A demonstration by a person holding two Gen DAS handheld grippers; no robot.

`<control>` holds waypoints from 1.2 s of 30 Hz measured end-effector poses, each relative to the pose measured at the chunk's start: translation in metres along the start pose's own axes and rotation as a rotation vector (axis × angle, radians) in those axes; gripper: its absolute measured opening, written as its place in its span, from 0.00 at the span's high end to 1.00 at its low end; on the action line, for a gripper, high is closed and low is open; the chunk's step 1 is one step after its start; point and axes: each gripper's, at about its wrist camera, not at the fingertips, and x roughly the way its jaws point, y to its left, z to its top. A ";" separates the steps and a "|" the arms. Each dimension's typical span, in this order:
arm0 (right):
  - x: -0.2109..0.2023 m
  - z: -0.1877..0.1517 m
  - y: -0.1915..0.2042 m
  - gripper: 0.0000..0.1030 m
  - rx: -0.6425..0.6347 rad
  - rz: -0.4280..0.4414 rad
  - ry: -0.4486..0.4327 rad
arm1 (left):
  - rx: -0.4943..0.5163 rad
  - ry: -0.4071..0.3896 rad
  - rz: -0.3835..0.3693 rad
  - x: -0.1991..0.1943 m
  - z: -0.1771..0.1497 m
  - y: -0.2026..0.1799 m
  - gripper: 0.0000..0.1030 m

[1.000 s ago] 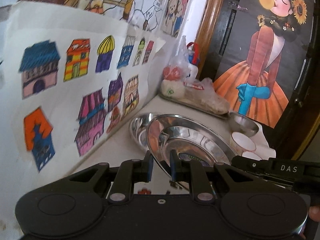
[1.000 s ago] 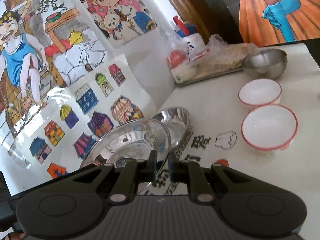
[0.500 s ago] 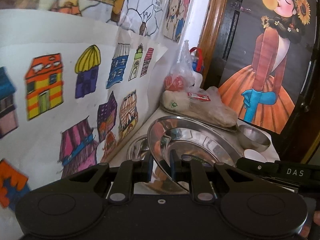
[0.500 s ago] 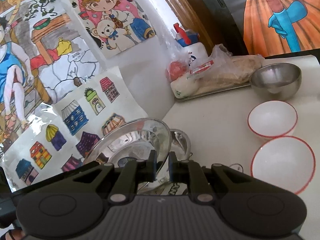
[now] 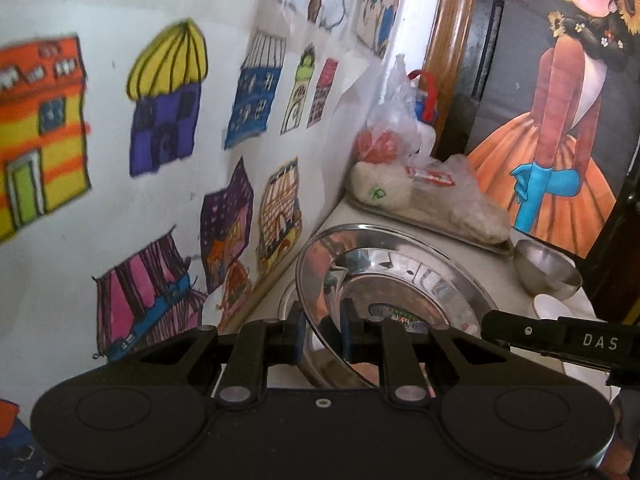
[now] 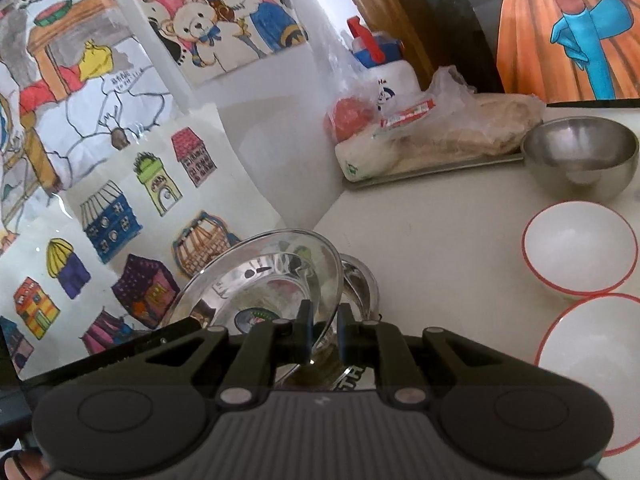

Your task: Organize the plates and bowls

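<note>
A large shiny steel plate is held between both grippers, above a second steel plate that lies on the white table by the wall. My left gripper is shut on the plate's near left rim. My right gripper is shut on the same plate at its right rim; the lower plate shows behind it. The right gripper's body also shows in the left wrist view. A steel bowl and two white red-rimmed bowls stand to the right.
A wall with coloured house drawings rises close on the left. A metal tray with bagged food and a white bottle stands in the back corner. A poster of a girl in an orange dress hangs behind.
Both grippers have carried the steel plate forward and left, toward the wall, until it hangs over the second plate. The grips have not changed.
</note>
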 end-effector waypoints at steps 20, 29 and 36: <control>0.020 -0.002 0.000 0.86 0.000 -0.034 0.049 | 0.056 0.044 0.058 0.023 0.000 -0.004 0.80; 0.021 0.000 0.003 0.86 -0.015 -0.053 0.060 | 0.067 0.073 0.064 0.032 0.002 -0.005 0.79; 0.022 0.003 0.007 0.85 -0.044 -0.075 0.084 | 0.076 0.098 0.072 0.037 0.005 -0.006 0.77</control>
